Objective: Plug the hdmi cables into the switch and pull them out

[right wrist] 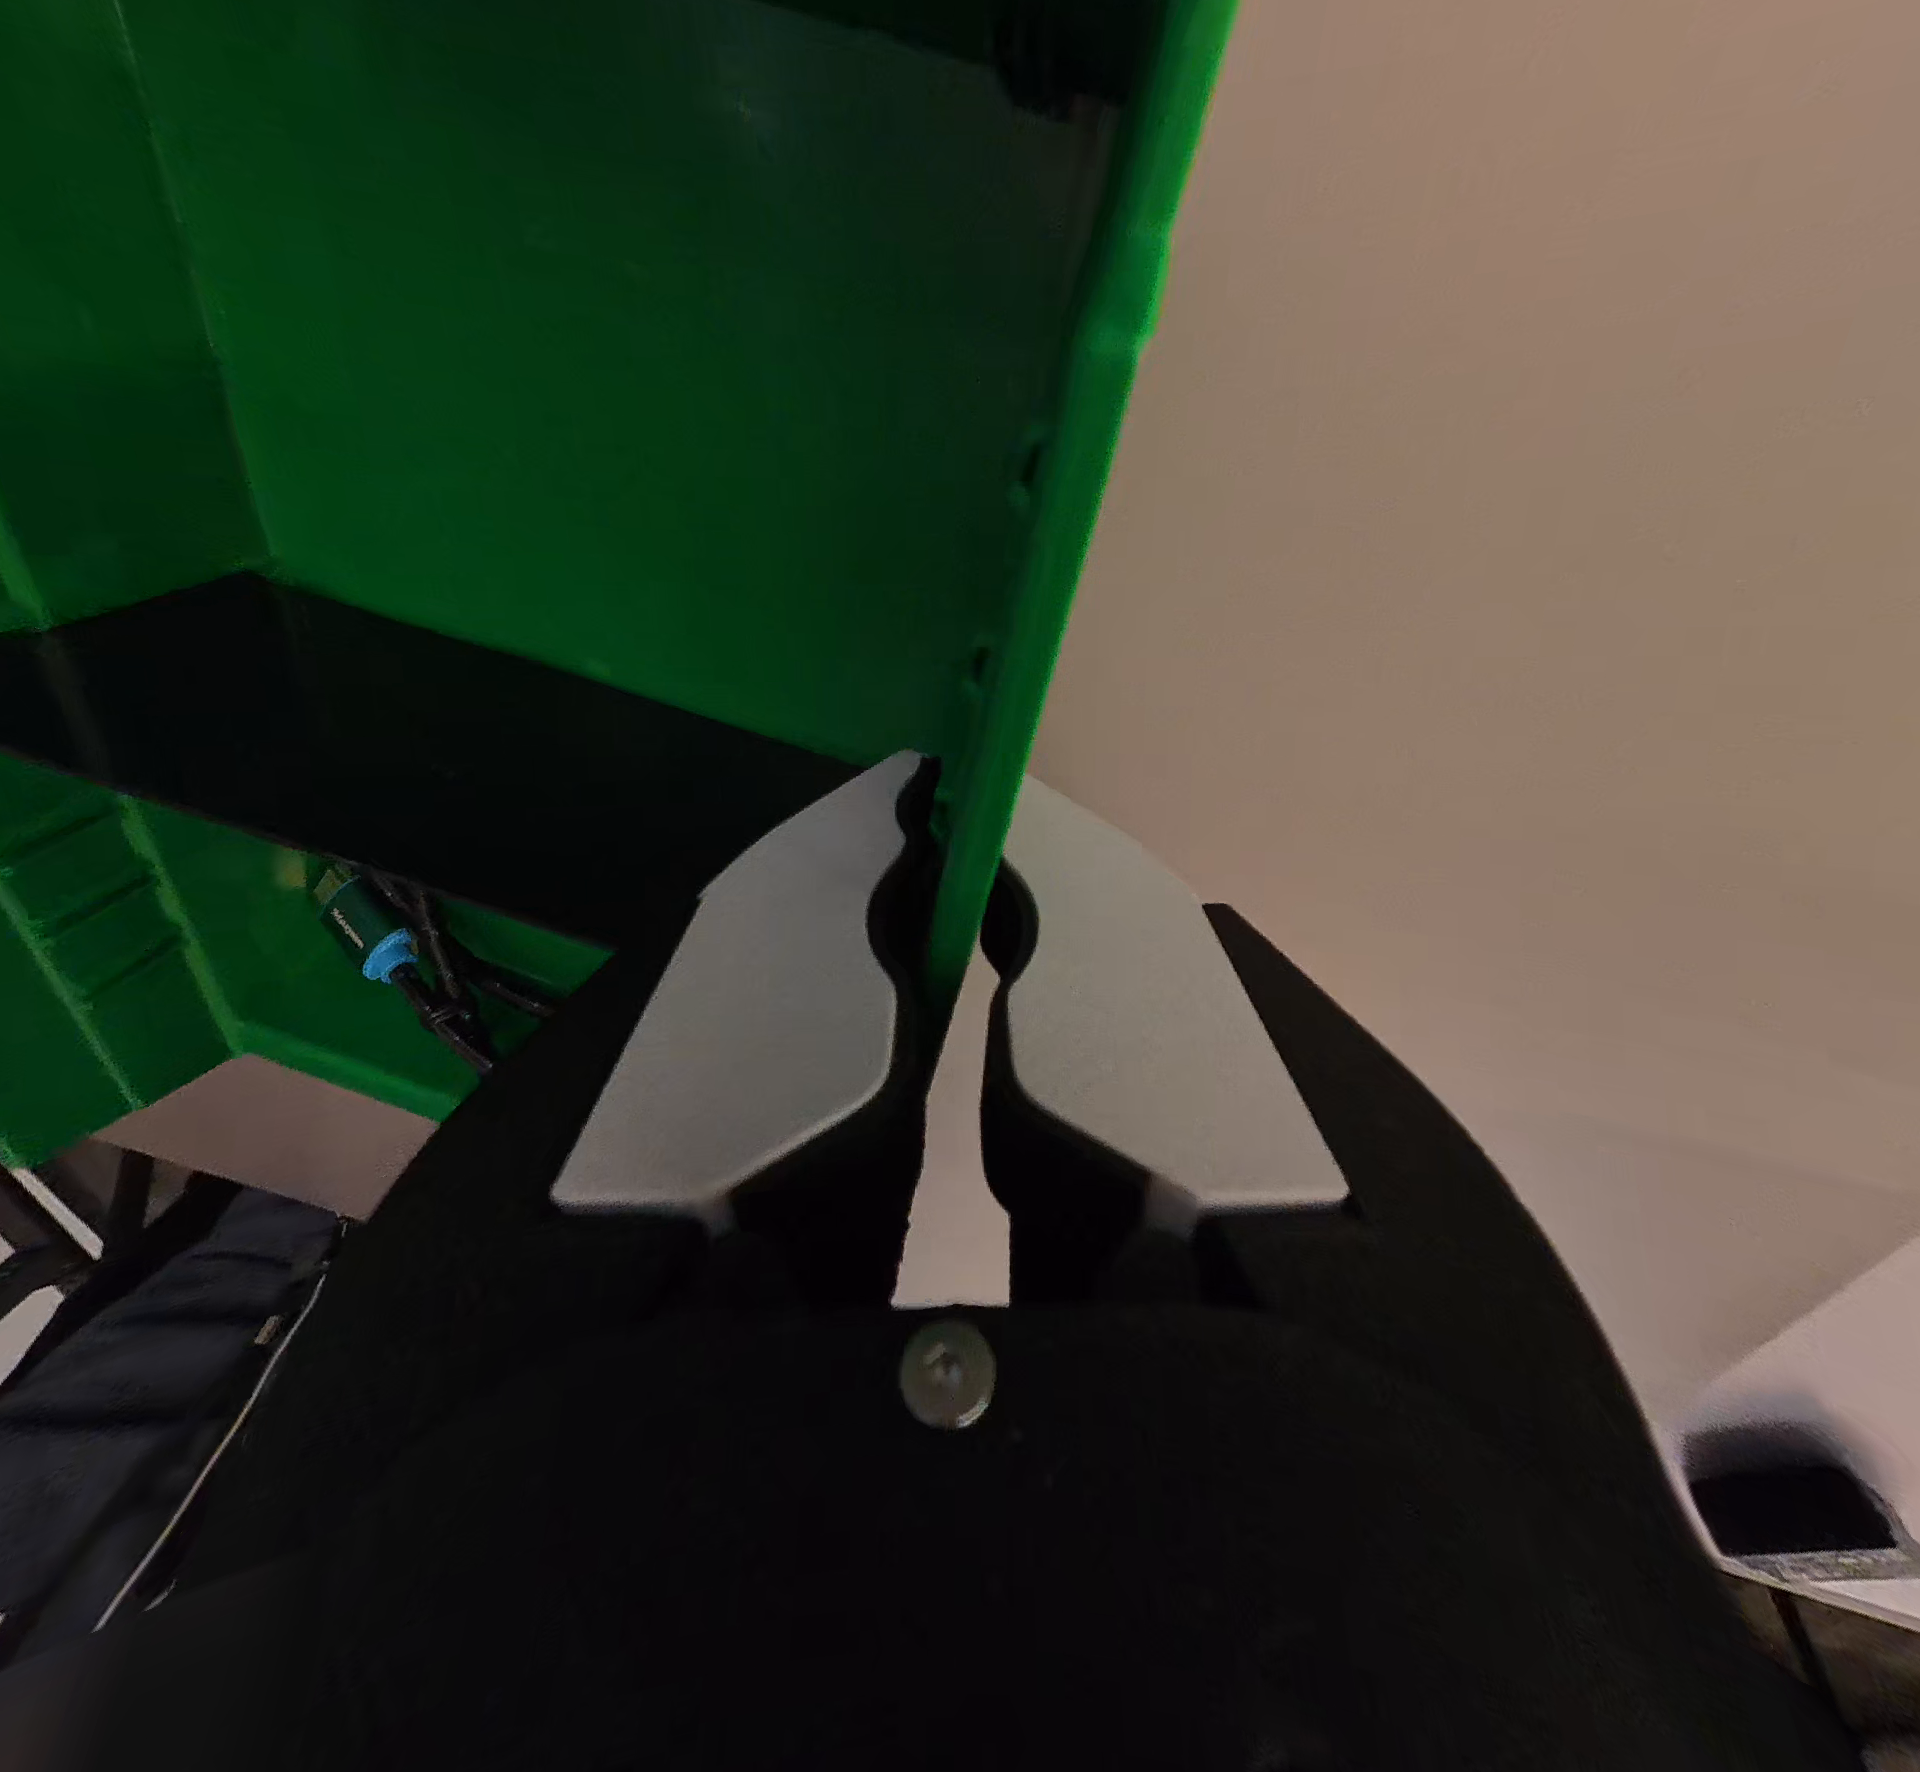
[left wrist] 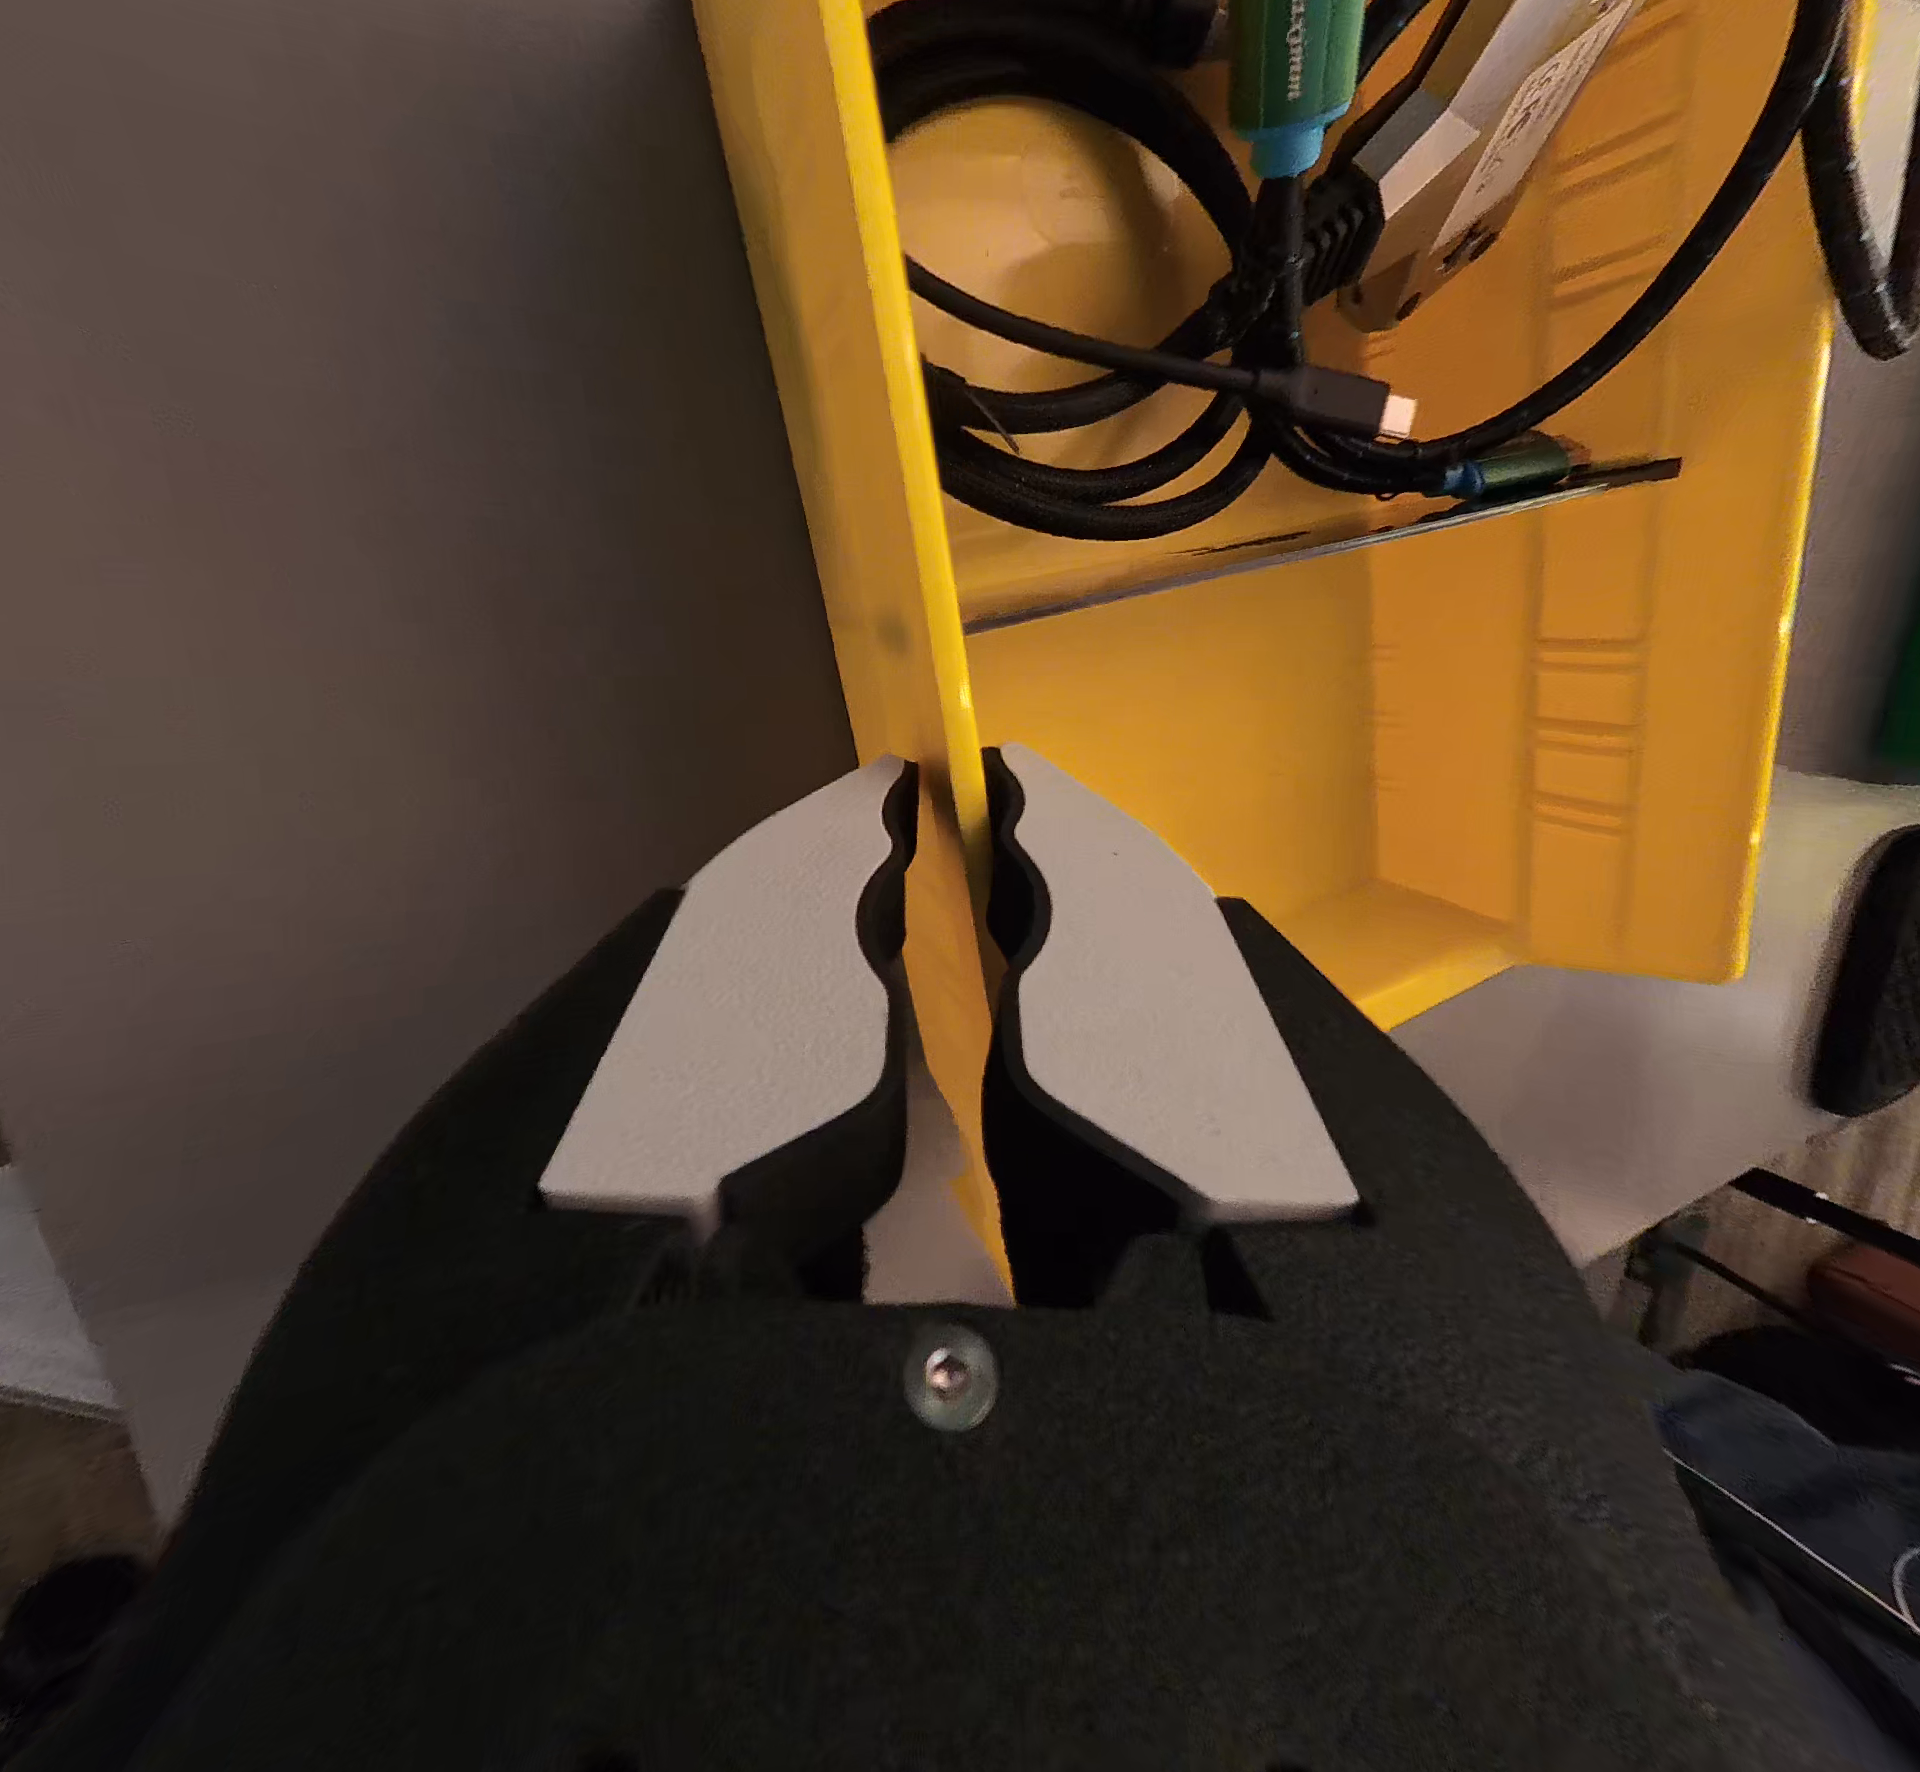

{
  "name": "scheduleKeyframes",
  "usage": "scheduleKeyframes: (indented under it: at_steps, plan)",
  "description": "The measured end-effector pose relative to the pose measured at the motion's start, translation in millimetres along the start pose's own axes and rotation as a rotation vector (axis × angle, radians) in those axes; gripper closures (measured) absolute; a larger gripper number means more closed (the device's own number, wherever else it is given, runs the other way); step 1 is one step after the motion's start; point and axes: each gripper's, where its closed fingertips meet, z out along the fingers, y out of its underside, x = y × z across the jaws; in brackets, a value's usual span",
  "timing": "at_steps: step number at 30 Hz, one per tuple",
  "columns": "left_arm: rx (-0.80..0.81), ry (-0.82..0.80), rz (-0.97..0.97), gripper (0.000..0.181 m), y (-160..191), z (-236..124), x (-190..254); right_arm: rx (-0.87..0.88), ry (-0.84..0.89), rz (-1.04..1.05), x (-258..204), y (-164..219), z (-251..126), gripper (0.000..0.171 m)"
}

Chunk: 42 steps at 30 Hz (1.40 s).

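My left gripper (left wrist: 954,772) is shut on the side wall of a yellow bin (left wrist: 1455,735), which is tipped up. In its far compartment lie coiled black braided HDMI cables (left wrist: 1049,475), a green-shelled plug (left wrist: 1294,29), a black USB-C plug (left wrist: 1330,392) and a silver switch box (left wrist: 1496,133). My right gripper (right wrist: 961,777) is shut on the side wall of a green bin (right wrist: 644,372), also tipped. A green-and-blue cable plug (right wrist: 358,933) with black cable lies in the green bin's near compartment.
A shiny divider (left wrist: 1299,548) splits the yellow bin; its near compartment holds nothing. A black divider (right wrist: 395,735) splits the green bin. A plain wall (right wrist: 1507,475) fills the background. Dark fabric (right wrist: 135,1359) lies low at the left; a white shelf edge (right wrist: 1818,1410) is at lower right. One gripper's finger ends stand about 80 centimetres off the other's.
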Motion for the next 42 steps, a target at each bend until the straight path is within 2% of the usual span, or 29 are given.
scheduleKeyframes:
  at_steps: [7,13,18,23,28,37,42]
  plan:
    - [0.011,-0.243,0.197,0.177,-6,-2,-17,0.025,0.026,-0.119,0,-5,0,0.165]
    - [0.036,-0.232,0.201,0.177,-6,-3,-19,0.021,0.014,-0.14,4,9,-1,0.166]
    - [0.018,-0.331,0.309,0.175,-5,-5,-24,0.047,-0.001,-0.025,7,15,-1,0.166]
    - [0.031,-0.284,0.286,0.176,-7,1,-14,0.045,0.024,0.034,3,12,0,0.167]
    - [0.042,-0.314,0.322,0.175,-8,3,-12,0.051,0.033,0.101,3,13,0,0.166]
    - [0.058,-0.274,0.391,0.172,-8,5,-7,0.107,-0.011,0.169,-3,15,1,0.165]
    - [0.098,-0.216,0.416,0.166,-8,6,-4,0.145,-0.098,0.146,-7,12,2,0.16]
